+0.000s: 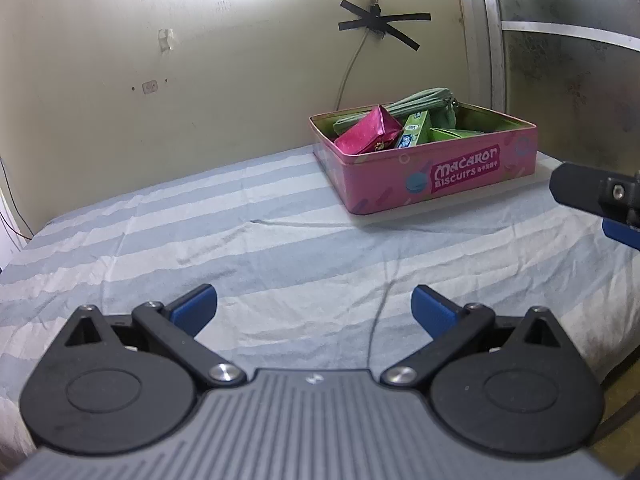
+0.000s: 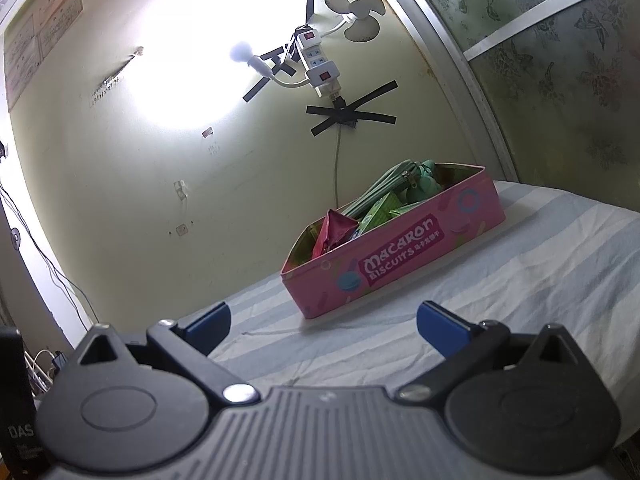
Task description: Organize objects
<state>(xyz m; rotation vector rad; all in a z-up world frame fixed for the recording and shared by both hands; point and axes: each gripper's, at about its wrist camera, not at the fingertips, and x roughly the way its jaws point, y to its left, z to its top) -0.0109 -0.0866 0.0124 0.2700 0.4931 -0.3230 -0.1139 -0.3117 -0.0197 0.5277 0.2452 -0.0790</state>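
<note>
Tin filled, both hand-held grippers wide, empty

Both wrist cameras look low across the striped bed toward the pink tin, the right tilted.

Inside one pink tin: one magenta pouch, one green zip case, two green cartons, all on one striped sheet.

Wall glare (fisheye-warped edges), otherwise dim
</note>
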